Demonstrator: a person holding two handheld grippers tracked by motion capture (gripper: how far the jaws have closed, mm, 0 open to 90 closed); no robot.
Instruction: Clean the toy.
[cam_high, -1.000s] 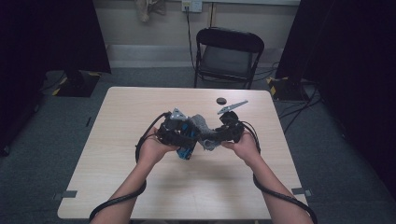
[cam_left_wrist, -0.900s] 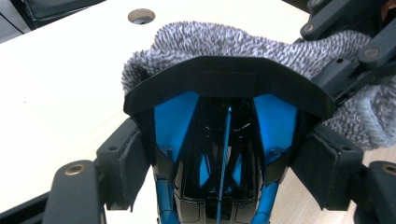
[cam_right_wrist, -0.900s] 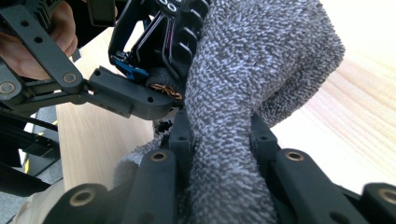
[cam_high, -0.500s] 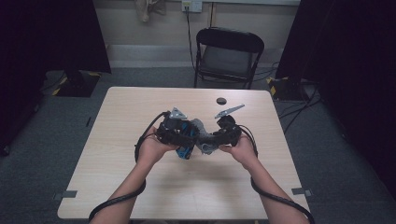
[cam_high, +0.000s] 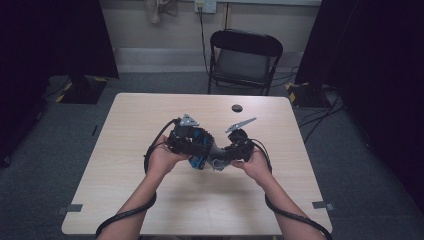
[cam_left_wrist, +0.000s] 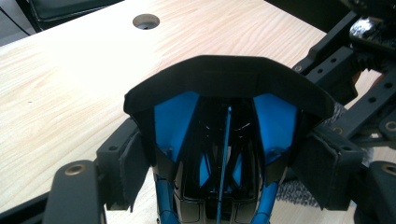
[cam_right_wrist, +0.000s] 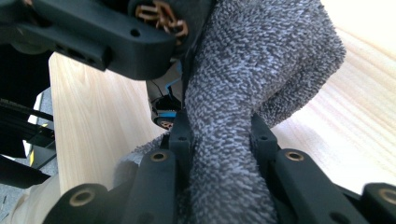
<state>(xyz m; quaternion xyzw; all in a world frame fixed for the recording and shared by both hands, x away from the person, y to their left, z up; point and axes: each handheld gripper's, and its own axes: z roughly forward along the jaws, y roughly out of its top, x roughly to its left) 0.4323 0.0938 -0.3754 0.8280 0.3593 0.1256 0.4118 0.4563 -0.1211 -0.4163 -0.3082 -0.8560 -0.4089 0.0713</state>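
Grey terry cloth (cam_right_wrist: 233, 107) is pinched between the closed jaws of the right gripper (cam_high: 235, 150), while the left gripper (cam_high: 192, 145) has its 2 padded jaws clamped on the sides of a glossy blue-and-black object (cam_left_wrist: 224, 140), apparently toy-like. Both are held together just above the middle of the tabletop (cam_high: 125, 150), well short of its far edge. The left hand seems to steady the object so the cloth can be wiped against it.
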